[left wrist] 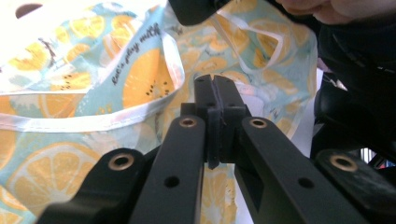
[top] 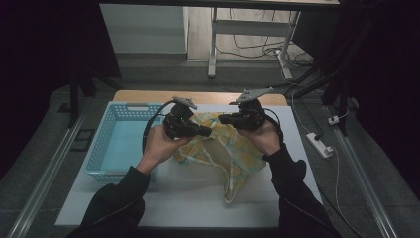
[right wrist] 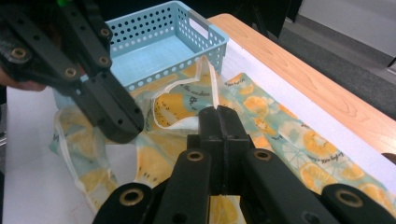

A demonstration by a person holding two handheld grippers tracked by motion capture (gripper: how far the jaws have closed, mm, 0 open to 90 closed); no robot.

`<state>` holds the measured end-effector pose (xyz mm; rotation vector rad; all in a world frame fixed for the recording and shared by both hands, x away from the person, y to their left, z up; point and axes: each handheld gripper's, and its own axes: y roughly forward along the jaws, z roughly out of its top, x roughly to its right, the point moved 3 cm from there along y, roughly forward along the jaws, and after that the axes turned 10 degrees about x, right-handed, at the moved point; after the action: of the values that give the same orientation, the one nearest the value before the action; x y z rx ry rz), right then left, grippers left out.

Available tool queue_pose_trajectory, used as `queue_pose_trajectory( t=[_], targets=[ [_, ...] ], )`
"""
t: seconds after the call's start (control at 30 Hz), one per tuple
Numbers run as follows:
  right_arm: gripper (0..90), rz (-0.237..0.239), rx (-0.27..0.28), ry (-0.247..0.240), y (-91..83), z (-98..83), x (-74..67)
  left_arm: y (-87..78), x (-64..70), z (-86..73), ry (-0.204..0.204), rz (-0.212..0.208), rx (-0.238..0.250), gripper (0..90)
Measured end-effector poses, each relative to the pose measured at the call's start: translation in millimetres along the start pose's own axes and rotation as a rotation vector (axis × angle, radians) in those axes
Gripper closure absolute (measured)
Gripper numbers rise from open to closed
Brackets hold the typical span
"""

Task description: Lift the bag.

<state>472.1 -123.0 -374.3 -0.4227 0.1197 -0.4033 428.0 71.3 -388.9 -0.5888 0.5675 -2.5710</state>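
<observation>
Cloth (top: 233, 153) with orange slices is spread on the white table (top: 188, 198) beside the blue basket (top: 106, 144). Its edge is pinched by the left gripper (left wrist: 215, 100) and the right gripper (right wrist: 219, 122), both clenched tight.

We see a dim room with a grey floor (top: 163, 69). Beyond our table's wooden edge (top: 148, 95) stands a white desk frame (top: 214, 44), with 1 tangle of cables (top: 257, 47) beneath it. A white power strip (top: 319, 145) lies on the floor at right.
</observation>
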Motion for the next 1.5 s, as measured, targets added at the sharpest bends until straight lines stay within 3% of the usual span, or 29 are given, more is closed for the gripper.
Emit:
queue_pose_trajectory(
  t=[0.2,0.73,1.13,1.5],
  targets=[
    [90.0,0.001,0.009,-0.009,-6.6,11.3,-3.1,-10.0,-3.5,12.3,-0.011,-0.021,0.034,90.0],
    [90.0,0.020,0.038,-0.034,-18.8,40.9,-11.8,-39.9,-2.3,47.7,0.002,-0.016,0.097,90.0],
    [90.0,-0.001,0.053,-0.063,-26.1,61.5,-16.1,-62.3,-5.5,68.5,0.002,0.005,0.149,90.0],
    [90.0,-0.031,0.085,-0.098,-39.1,86.9,-18.2,-80.2,2.4,93.5,0.019,0.014,0.202,90.0]
  ],
)
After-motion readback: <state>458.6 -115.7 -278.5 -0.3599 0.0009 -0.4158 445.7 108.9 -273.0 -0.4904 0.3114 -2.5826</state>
